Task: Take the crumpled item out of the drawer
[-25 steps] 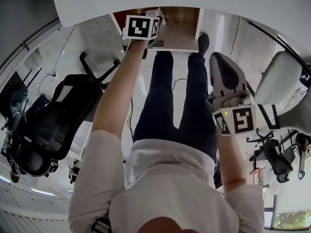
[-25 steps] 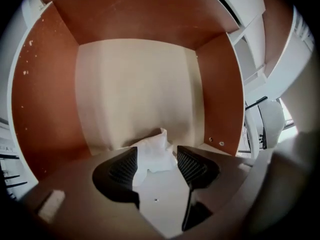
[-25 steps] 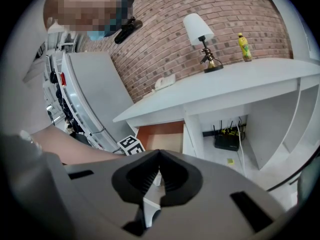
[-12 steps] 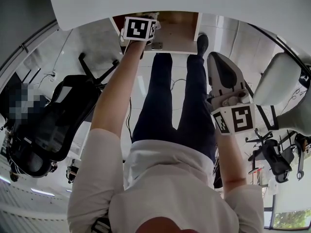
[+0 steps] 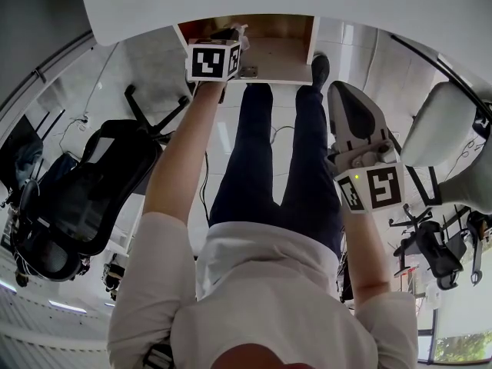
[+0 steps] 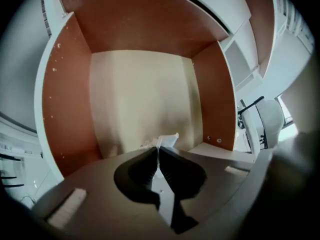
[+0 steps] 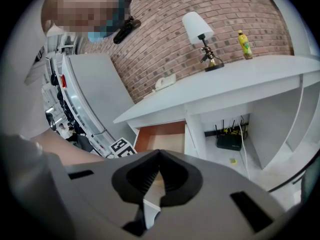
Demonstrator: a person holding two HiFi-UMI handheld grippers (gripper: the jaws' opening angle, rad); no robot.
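**Left gripper** (image 6: 159,151): I read its jaws as pressed together on the crumpled item (image 6: 164,140), a white scrap pinched at the jaw tips. Only a small creased corner stands out past the tips; the rest is hidden between and behind the dark pads. That corner juts forward from the jaws toward the back of the drawer (image 6: 65,109). I cannot make out the item's long axis from so little. The item shows over the drawer's pale floor, near the front edge, between the two brown side walls. I cannot tell whether it touches the floor.

In the head view the left gripper (image 5: 230,37) reaches into the open drawer (image 5: 284,48). Its marker cube covers most of the jaws, and the item there is a faint white speck at best.

**Right gripper** (image 7: 159,155): jaws together, nothing between them. In the head view the right gripper (image 5: 344,97) is held well apart from the drawer, beside my legs (image 5: 269,152).

**Surroundings:** the white desk top (image 7: 225,79) overhangs the drawer (image 7: 160,131) and cuts off its back. On it stand a lamp (image 7: 201,31) and a bottle (image 7: 244,45) against a brick wall (image 7: 165,29). A black router (image 7: 230,141) sits under the desk. An office chair (image 5: 92,183) stands to my left.
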